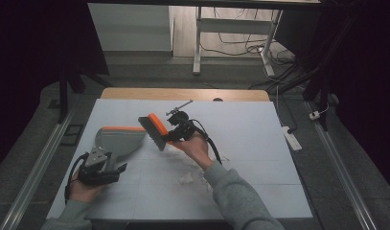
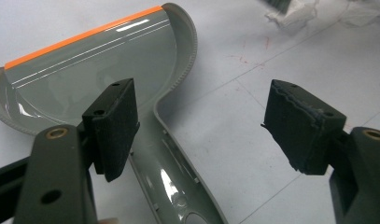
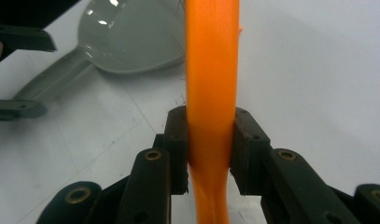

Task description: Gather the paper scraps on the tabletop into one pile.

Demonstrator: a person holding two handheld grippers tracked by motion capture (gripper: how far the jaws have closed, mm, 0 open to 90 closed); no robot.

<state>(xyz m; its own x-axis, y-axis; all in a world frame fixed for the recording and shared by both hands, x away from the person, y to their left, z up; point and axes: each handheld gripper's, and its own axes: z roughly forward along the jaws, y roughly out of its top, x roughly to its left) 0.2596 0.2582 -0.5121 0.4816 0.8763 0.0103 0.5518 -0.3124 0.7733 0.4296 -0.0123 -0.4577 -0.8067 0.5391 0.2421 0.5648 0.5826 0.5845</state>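
Your right gripper (image 1: 169, 135) is clamping the orange handle of the hand brush (image 1: 153, 130), both pads pressing on it from either side (the right gripper view shows this plainly, the handle (image 3: 211, 93) rising straight up between the jaws). You are holding the brush above the white table sheet (image 1: 240, 124), near the middle of the table, with its dark bristles pointing down and towards the near-left corner, just beside the dustpan's orange lip.

The grey dustpan (image 1: 117, 141) is lying flat on the sheet in the left half of the table, its orange-edged mouth facing the far edge and its handle running back towards your left hand (image 1: 85, 189).

Your left gripper (image 1: 106, 165) is standing with its jaws wide apart over that handle. In the left gripper view one pad (image 2: 114, 126) is sitting at the handle (image 2: 173, 177) while the other is well clear of it over bare sheet, so nothing is being gripped there.

Crumpled bits of white paper (image 1: 185, 178) are lying on the sheet near the middle, towards the near edge, under and beside your right forearm (image 1: 231, 191); a couple of them (image 2: 290, 11) are showing beyond the dustpan in the left gripper view.
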